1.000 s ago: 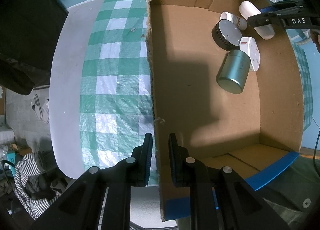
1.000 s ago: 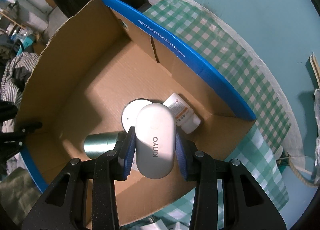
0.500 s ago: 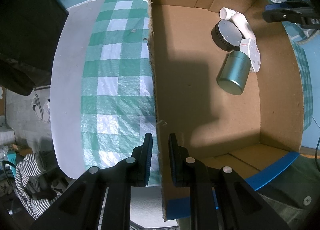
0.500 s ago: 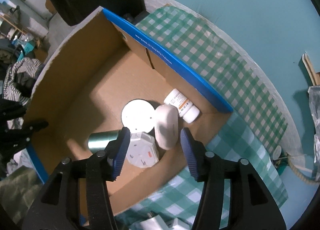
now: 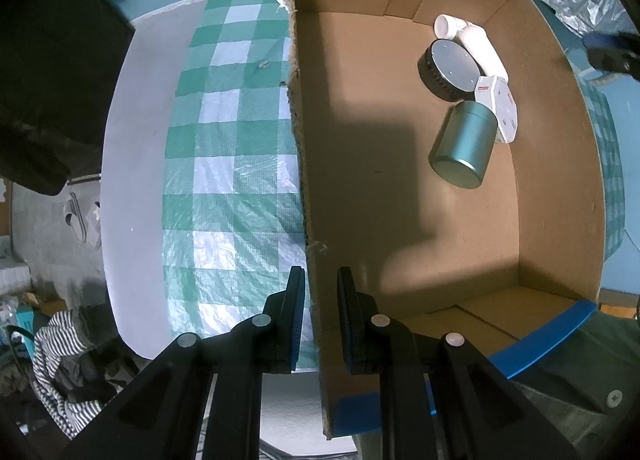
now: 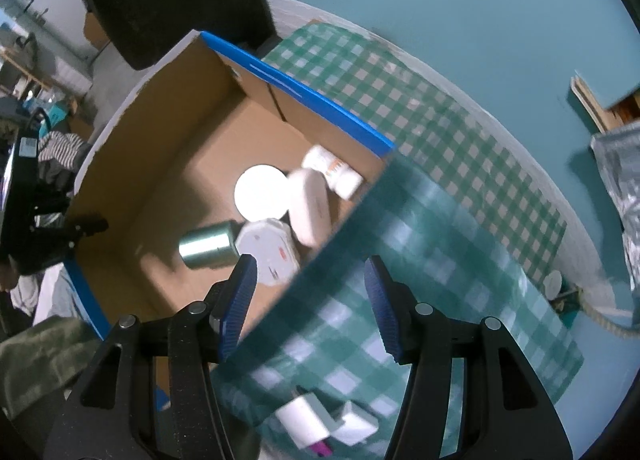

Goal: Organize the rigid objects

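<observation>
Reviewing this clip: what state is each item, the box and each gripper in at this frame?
Cardboard box: open, upright on the table.
Green tin: lying on its side in the box.
White case: lying in the box, released.
Pill bottle: on its side, capped.
Black round puck: tilted.
Left gripper: straddling the box wall.
Right gripper: open, empty.

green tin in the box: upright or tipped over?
Tipped over. The green tin lies on its side on the cardboard box floor, round end facing the left wrist camera, beside the white octagonal case.
</observation>
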Available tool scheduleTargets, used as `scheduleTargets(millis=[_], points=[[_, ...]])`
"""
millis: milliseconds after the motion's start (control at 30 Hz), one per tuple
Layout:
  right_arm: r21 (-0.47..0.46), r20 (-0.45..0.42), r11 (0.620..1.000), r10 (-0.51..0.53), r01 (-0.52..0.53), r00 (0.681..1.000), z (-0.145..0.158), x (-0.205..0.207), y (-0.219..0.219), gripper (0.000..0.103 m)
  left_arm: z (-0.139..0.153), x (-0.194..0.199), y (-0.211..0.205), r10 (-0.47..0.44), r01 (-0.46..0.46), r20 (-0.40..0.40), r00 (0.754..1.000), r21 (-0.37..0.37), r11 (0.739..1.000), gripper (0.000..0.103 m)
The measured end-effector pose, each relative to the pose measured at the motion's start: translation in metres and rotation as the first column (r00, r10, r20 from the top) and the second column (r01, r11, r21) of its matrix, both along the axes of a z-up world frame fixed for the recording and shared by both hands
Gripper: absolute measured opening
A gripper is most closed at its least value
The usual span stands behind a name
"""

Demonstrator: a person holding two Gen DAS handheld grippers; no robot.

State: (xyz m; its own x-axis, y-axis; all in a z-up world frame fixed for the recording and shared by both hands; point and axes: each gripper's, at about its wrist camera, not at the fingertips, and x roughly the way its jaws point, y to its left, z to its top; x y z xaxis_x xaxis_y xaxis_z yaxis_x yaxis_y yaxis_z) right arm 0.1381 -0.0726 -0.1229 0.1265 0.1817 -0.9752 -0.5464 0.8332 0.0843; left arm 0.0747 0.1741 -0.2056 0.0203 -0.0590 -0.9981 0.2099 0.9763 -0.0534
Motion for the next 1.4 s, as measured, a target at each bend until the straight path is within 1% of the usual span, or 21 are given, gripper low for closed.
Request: scheduleTargets(millis=[167, 367, 467, 567, 700, 900, 1033, 1400], points=[[-0.015, -0.019, 0.999, -0.047, 0.047, 0.999, -0.003, -0.014, -0.032, 0.057, 0.002, -0.001, -0.004, 0.001, -0.001, 0.006, 1.0, -0.003, 1.0, 0.016], [-0.041, -0.06, 0.992, -0.12, 0.118, 0.991, -0.014, -0.038, -0.071, 0.058, 0.003, -0.002, -0.007, -0.01, 0.01, 0.005, 1.0, 0.003, 1.0, 0.016], [-0.042, -0.08, 0.986, -0.167, 0.164, 0.983, -0.019, -0.048, -0.088, 0.059, 0.002, -0.003, -0.01, -0.016, 0.016, 0.003, 1.0, 0.007, 1.0, 0.016], [-0.054, -0.094, 0.977, -0.212, 0.207, 0.973, -0.027, -0.059, -0.104, 0.062, 0.003, -0.002, -0.012, -0.021, 0.02, 0.003, 1.0, 0.009, 1.0, 0.016], [-0.075, -0.143, 0.967, -0.253, 0.244, 0.957, -0.042, -0.077, -0.123, 0.063, 0.004, -0.002, -0.014, -0.028, 0.028, 0.004, 1.0, 0.015, 0.999, 0.016], [-0.123, -0.216, 0.955, -0.29, 0.269, 0.932, -0.072, -0.108, -0.138, 0.063, 0.004, -0.002, -0.016, -0.028, 0.028, 0.001, 1.0, 0.015, 0.999, 0.016], [-0.138, -0.247, 0.952, -0.301, 0.274, 0.921, -0.087, -0.121, -0.142, 0.063, 0.004, -0.001, -0.016, -0.03, 0.03, -0.001, 1.0, 0.015, 0.999, 0.016], [-0.174, -0.273, 0.94, -0.331, 0.292, 0.903, -0.113, -0.13, -0.142, 0.063, 0.002, 0.001, -0.011, -0.031, 0.031, -0.006, 1.0, 0.014, 0.999, 0.016]])
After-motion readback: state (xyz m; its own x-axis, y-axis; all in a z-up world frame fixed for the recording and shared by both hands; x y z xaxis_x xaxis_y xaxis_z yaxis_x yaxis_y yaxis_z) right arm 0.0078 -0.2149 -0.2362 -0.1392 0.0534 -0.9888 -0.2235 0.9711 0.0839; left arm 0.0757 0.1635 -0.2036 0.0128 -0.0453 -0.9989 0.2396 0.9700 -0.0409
